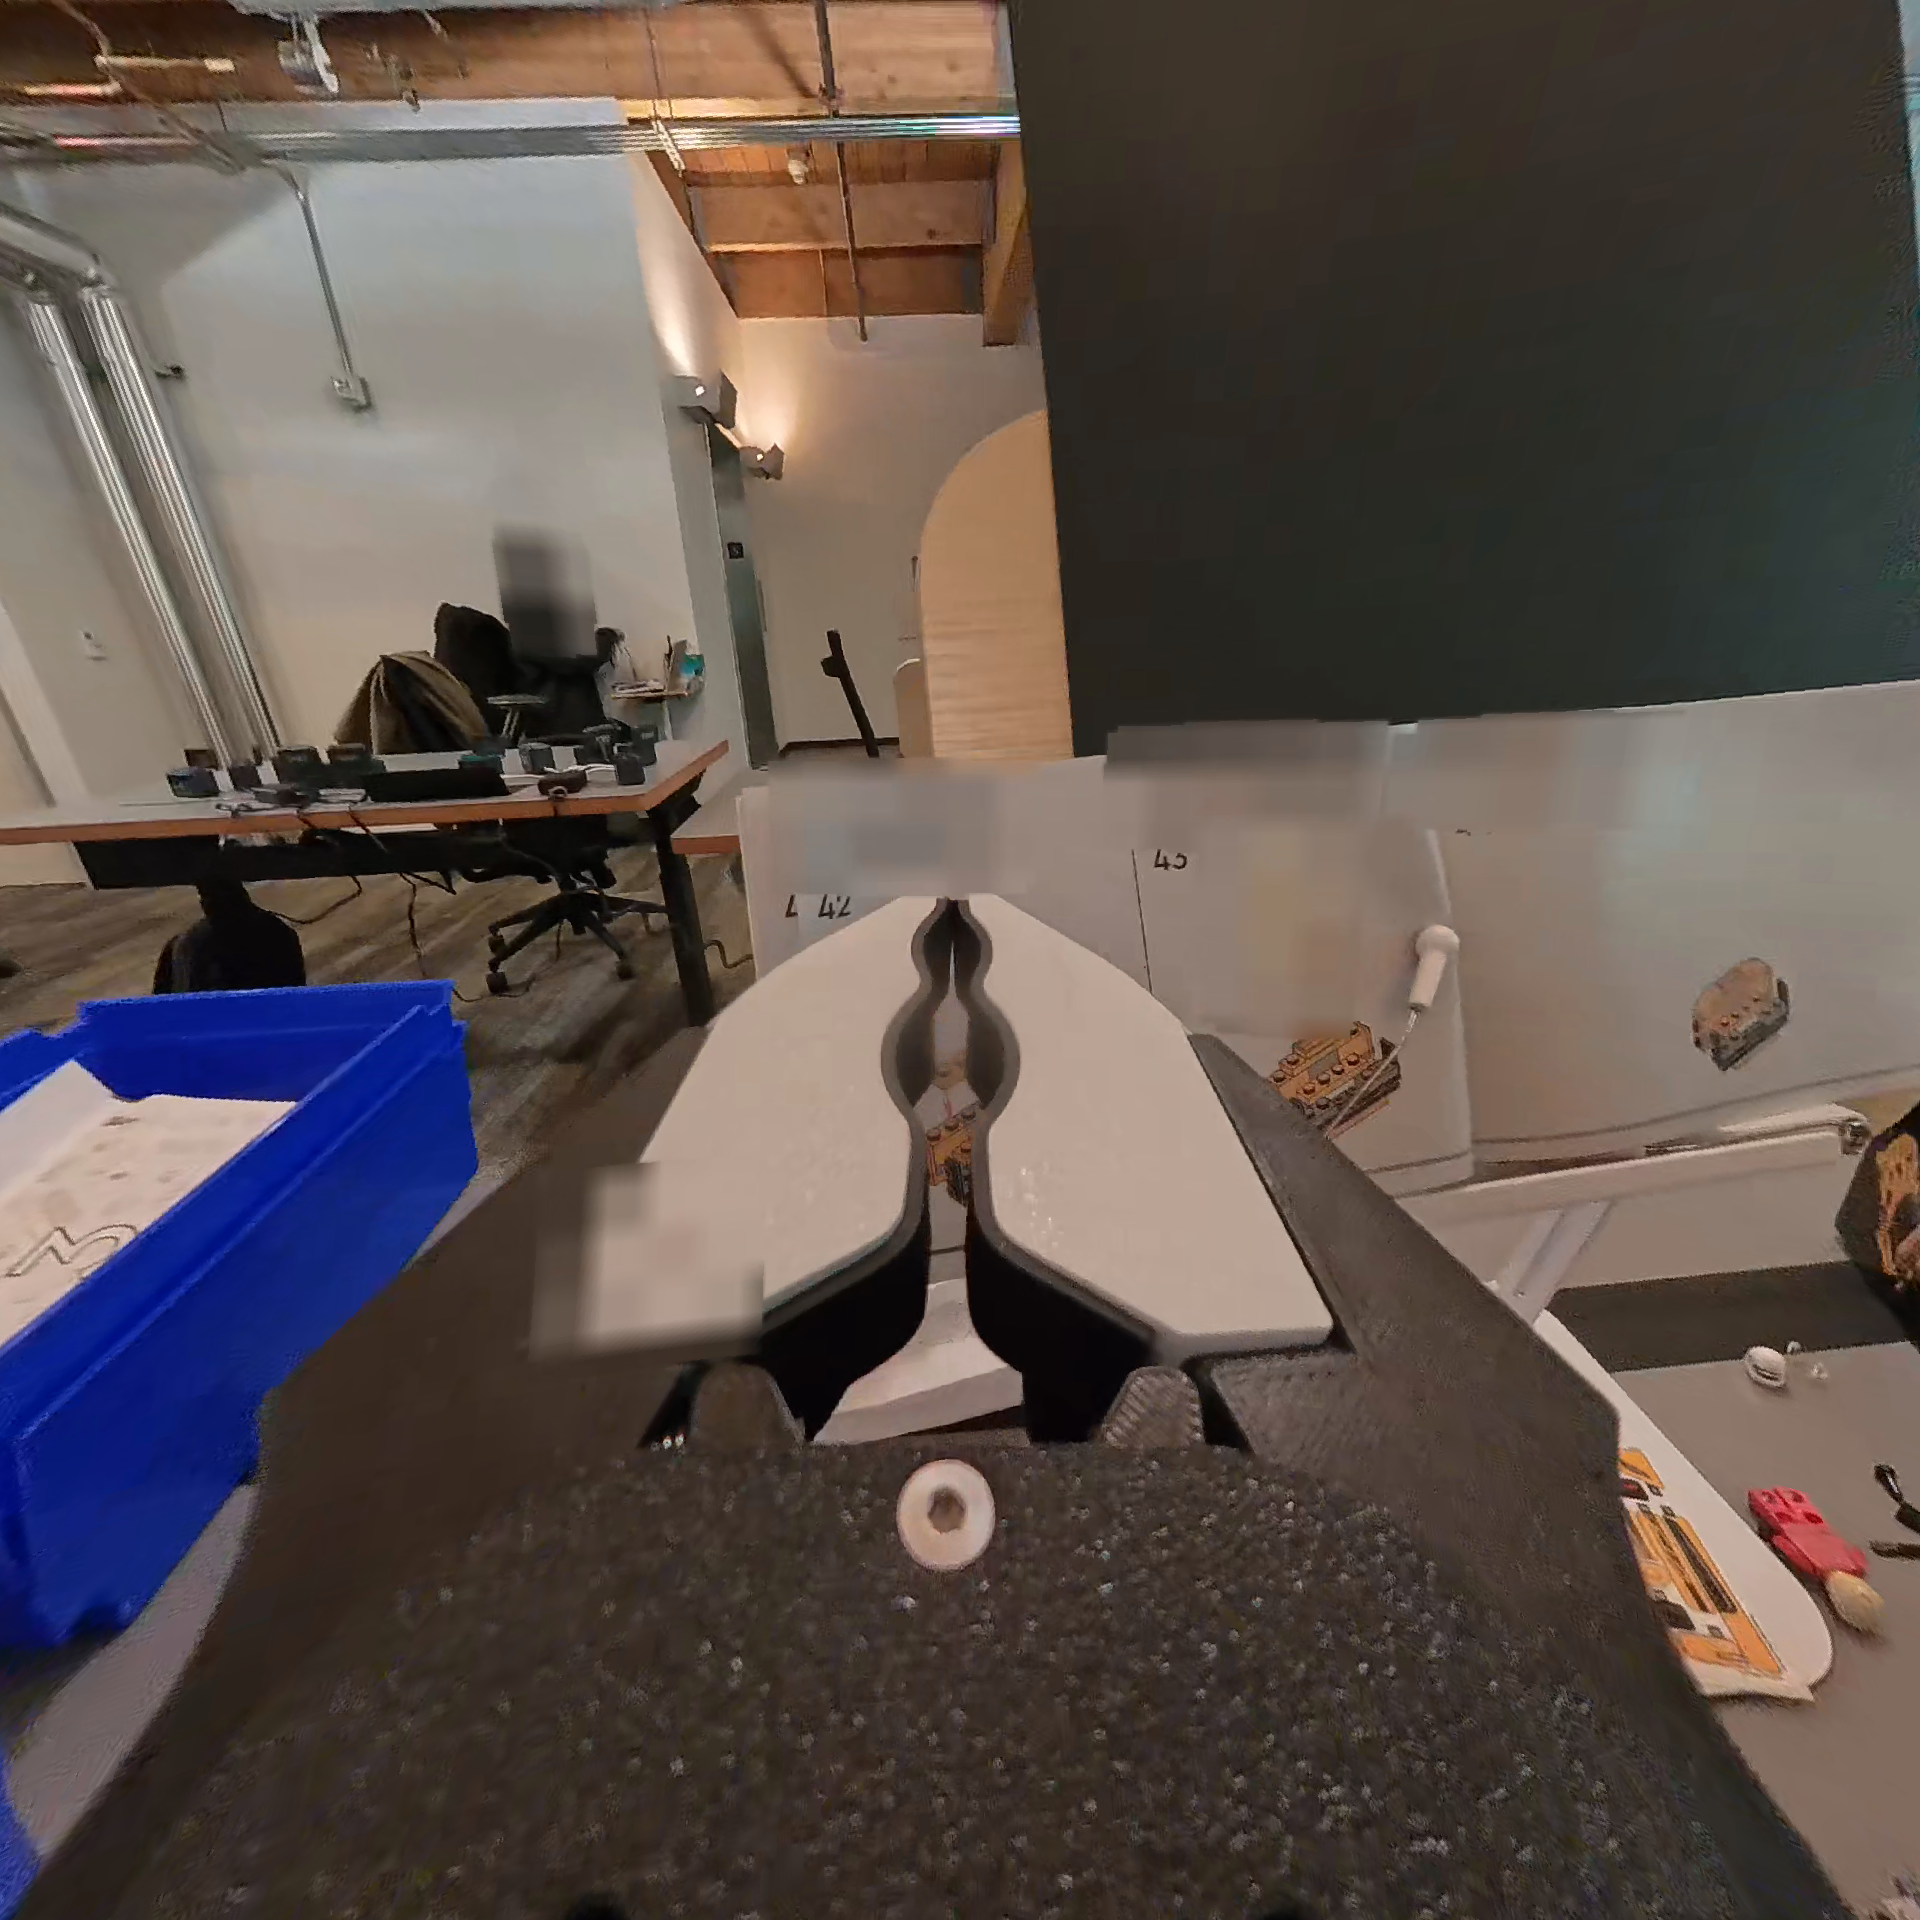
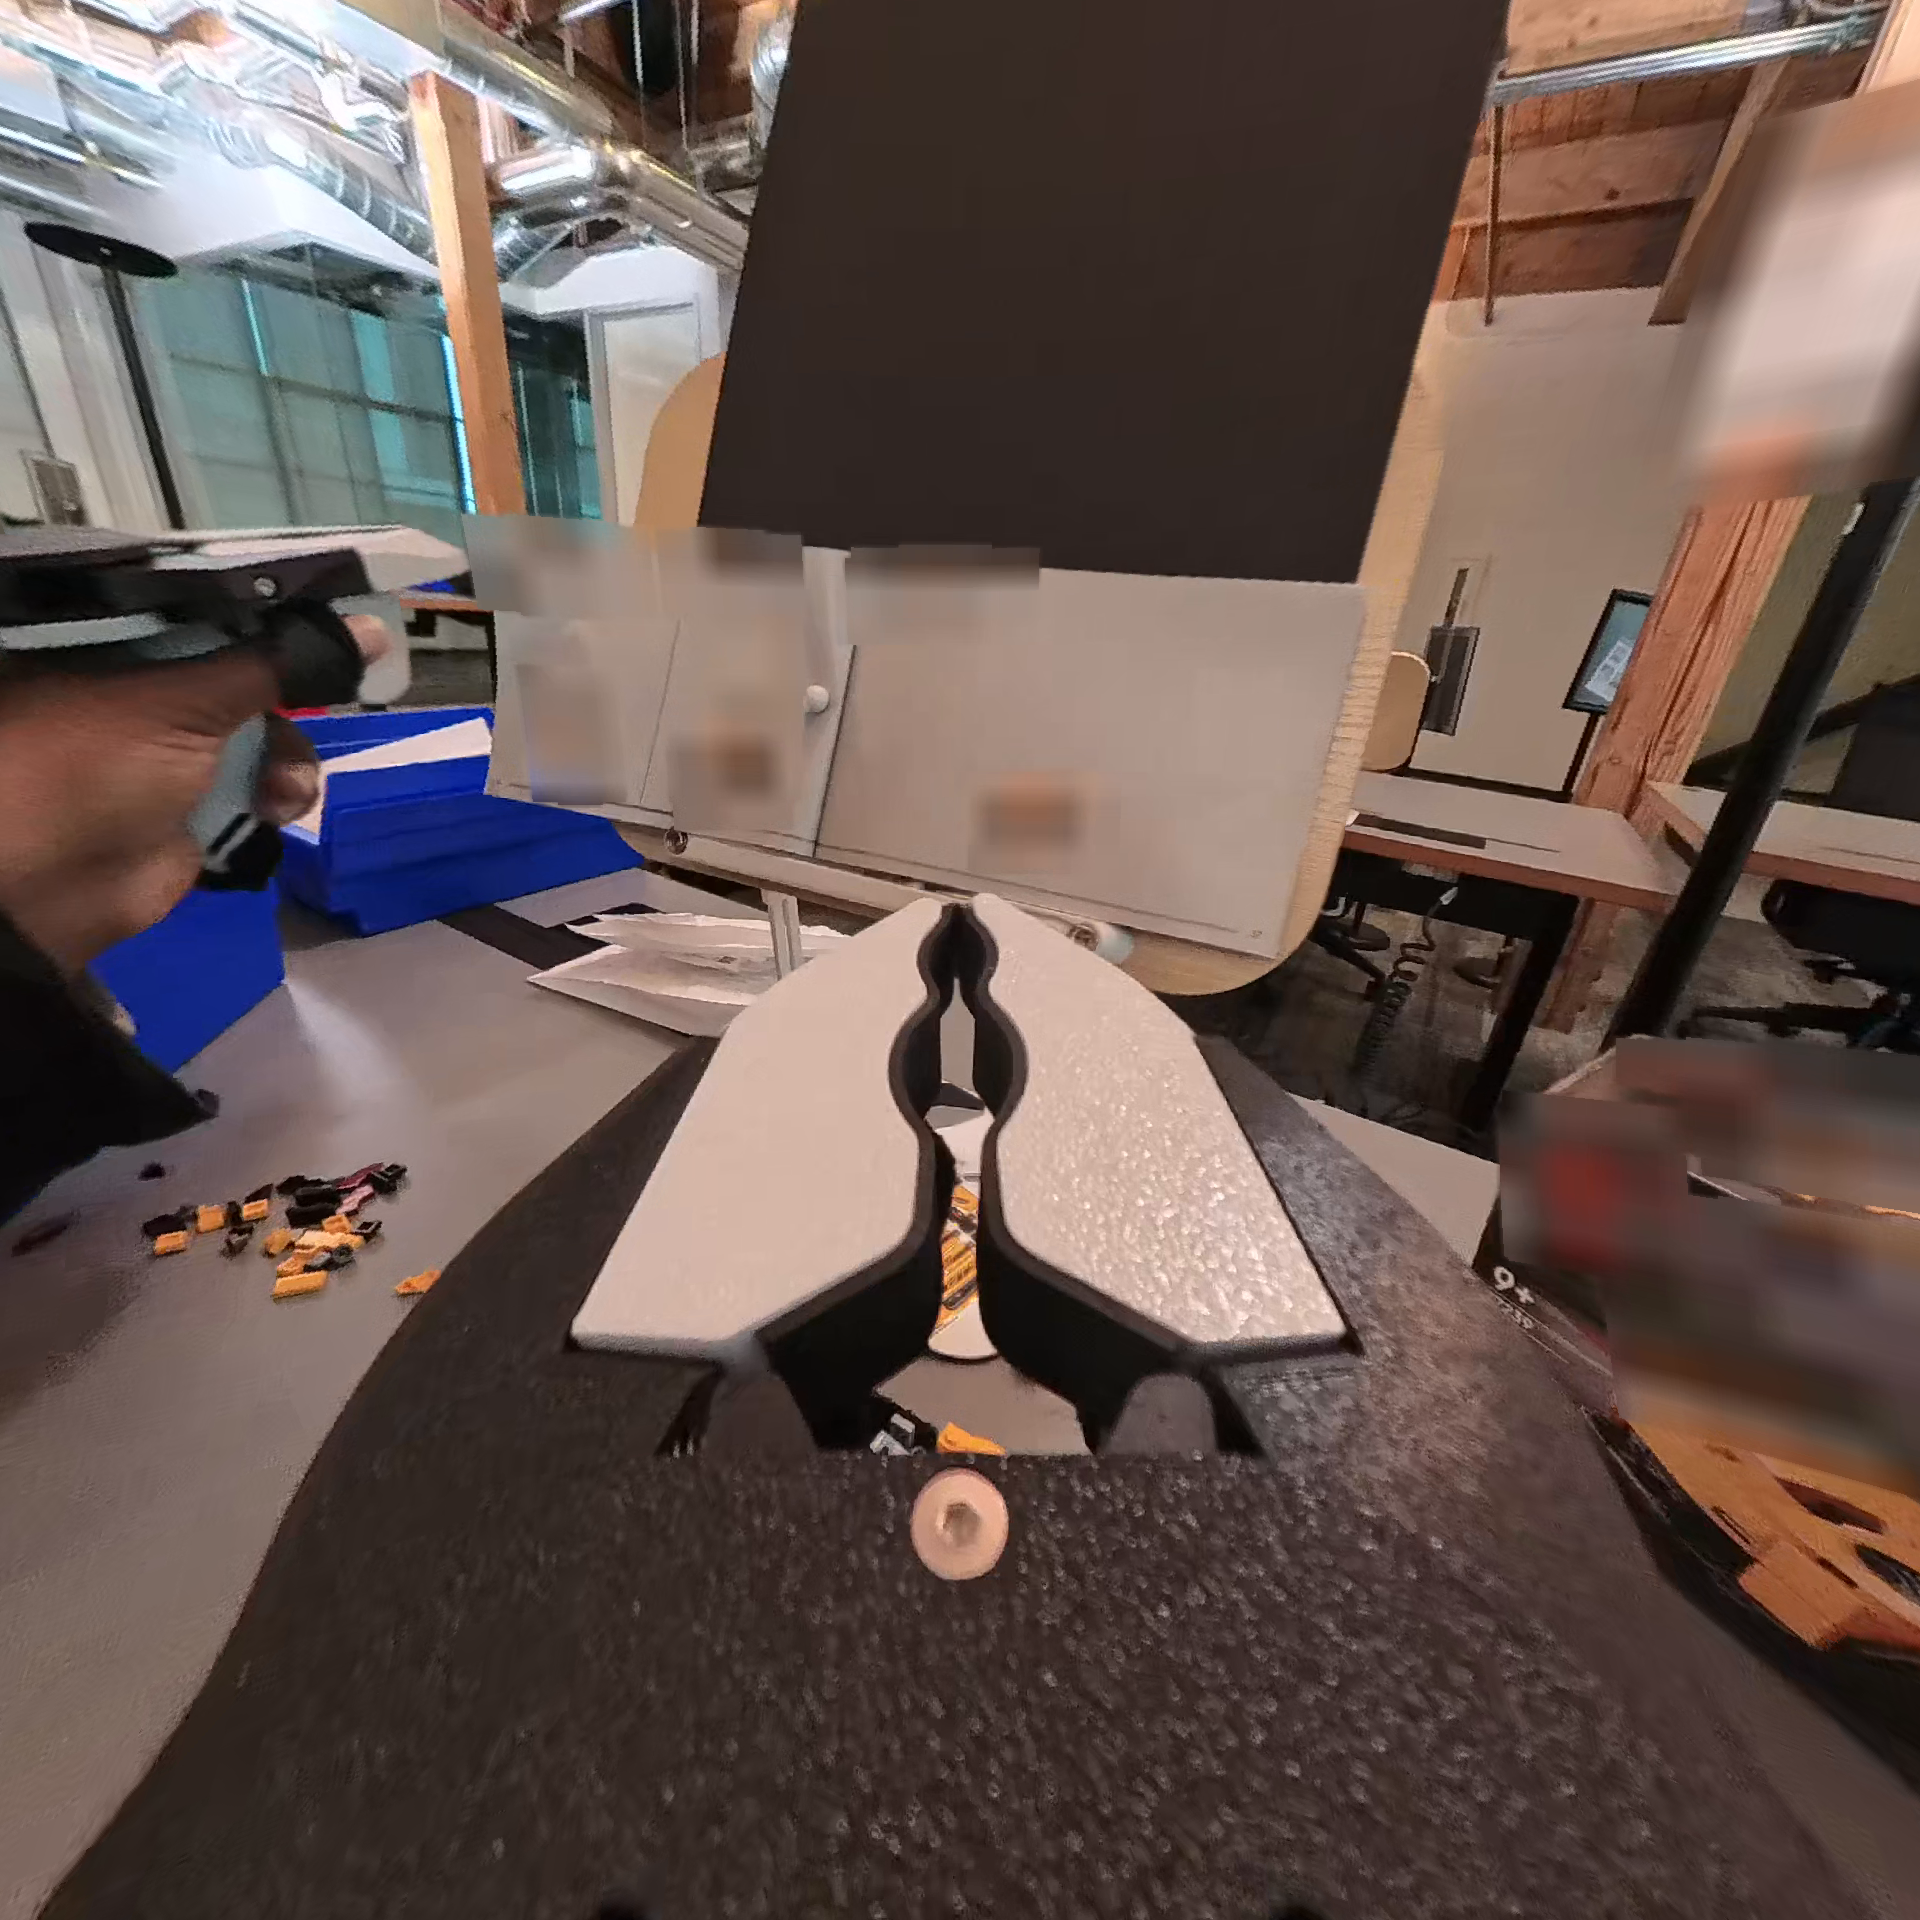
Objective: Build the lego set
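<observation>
A little pile of orange and black lego pieces (image 2: 281, 1231) lies on the grey desk (image 2: 436, 1049), toward its left side. Behind them sits a blue bin (image 2: 436, 831) by the desk's far left edge. The right gripper (image 2: 954, 920) is pressed together, holding nothing. The left gripper (image 1: 952, 914) is pressed together too, up in the air.

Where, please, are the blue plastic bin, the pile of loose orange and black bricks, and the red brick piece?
Blue plastic bin (image 1: 312, 1226), left wrist view, side wall.
Pile of loose orange and black bricks (image 2: 291, 1231), right wrist view, middle.
Red brick piece (image 1: 1803, 1540), left wrist view, top face.
</observation>
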Demonstrator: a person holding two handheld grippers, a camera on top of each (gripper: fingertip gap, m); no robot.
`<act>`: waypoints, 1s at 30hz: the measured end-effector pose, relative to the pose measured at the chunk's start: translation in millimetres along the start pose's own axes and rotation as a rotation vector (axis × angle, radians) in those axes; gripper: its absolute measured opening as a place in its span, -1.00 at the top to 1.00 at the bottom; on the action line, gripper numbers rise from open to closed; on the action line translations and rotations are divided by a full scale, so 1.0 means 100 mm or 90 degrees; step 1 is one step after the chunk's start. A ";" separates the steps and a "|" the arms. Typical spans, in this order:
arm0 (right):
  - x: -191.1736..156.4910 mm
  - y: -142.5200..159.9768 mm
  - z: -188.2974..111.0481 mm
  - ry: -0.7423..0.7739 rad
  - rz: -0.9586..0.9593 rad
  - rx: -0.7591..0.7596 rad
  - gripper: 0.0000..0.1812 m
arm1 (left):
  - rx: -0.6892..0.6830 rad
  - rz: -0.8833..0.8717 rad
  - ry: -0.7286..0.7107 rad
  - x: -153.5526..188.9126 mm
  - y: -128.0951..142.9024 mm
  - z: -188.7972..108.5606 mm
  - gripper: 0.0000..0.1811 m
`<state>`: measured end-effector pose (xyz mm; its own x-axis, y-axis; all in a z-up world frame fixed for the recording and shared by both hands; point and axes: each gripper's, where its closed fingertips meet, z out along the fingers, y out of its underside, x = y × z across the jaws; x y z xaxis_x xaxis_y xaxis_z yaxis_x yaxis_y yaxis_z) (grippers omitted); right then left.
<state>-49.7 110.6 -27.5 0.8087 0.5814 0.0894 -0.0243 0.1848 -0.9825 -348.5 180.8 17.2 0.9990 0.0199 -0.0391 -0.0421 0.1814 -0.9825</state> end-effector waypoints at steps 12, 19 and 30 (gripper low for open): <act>-0.09 0.17 0.03 -0.005 0.001 -0.015 1.00 | -0.008 0.050 -0.034 -0.16 0.15 0.01 1.00; -0.12 0.21 0.04 -0.025 0.003 -0.014 1.00 | -0.018 0.035 -0.022 -0.22 0.20 0.01 1.00; -0.21 0.29 0.06 -0.047 -0.002 -0.025 1.00 | -0.008 0.048 -0.003 -0.10 0.17 0.01 1.00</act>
<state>-70.7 108.7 -56.6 0.7630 0.6382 0.1031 0.0024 0.1568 -0.9876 -359.6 185.0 0.8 0.9929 0.0382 -0.1126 -0.1175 0.1675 -0.9788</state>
